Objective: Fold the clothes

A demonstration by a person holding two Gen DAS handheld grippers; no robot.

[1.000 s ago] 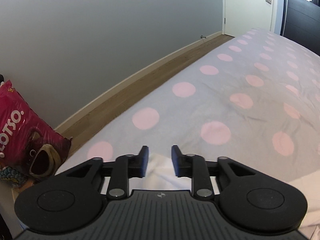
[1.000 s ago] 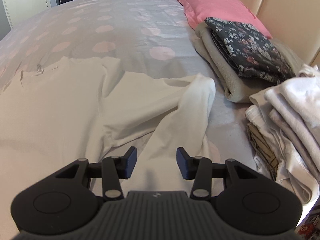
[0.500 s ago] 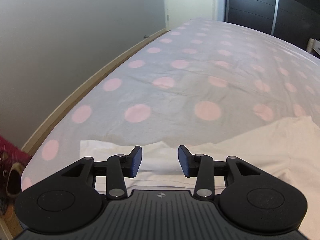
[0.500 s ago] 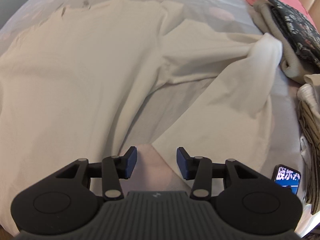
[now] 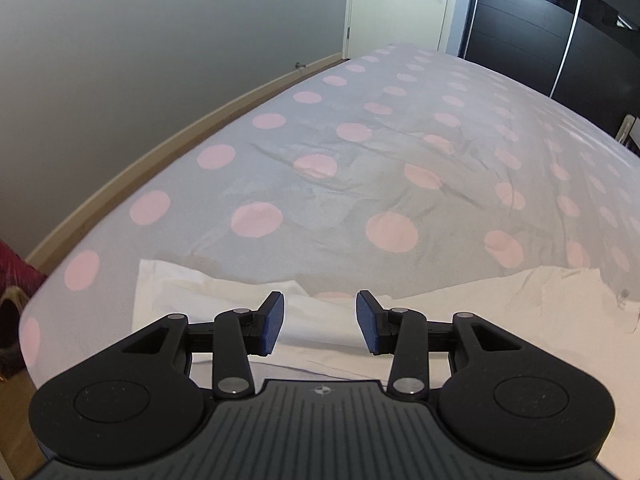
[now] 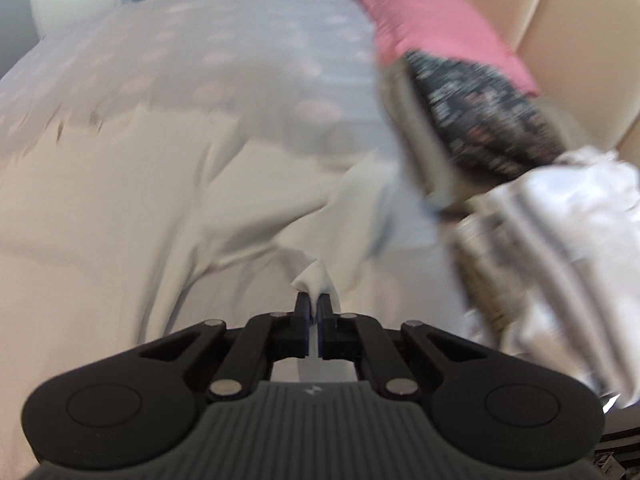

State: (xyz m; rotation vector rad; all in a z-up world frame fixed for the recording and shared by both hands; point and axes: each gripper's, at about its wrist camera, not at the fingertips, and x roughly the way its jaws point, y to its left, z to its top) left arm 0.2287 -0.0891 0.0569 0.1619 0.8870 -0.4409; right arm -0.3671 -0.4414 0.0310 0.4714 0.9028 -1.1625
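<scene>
On the bed: cream garment (image 6: 120, 208) lies spread over the dotted bedspread (image 5: 360, 152).
Right gripper (image 6: 314, 308): jaws pinched on a cuff-like tip of the garment, raised off the bedspread.
Left gripper (image 5: 318, 322): jaws moderately apart, nothing between them; poised above the garment's white edge (image 5: 208, 292).
Clutter: folded stacks (image 6: 500, 152) sit just beside the lifted sleeve.
Risk: thin pinch may slip under tension.
Risk: sleeve may drag into the stacks.
Risk: unheld left edge may shift, skewing the fold.

Home bedroom, bed with polka-dot duvet (image 5: 360, 152), pink pillow (image 6: 432, 28), padded headboard (image 6: 568, 40), dark sliding wardrobe (image 5: 560, 32), folded clothes (image 6: 500, 120)
</scene>
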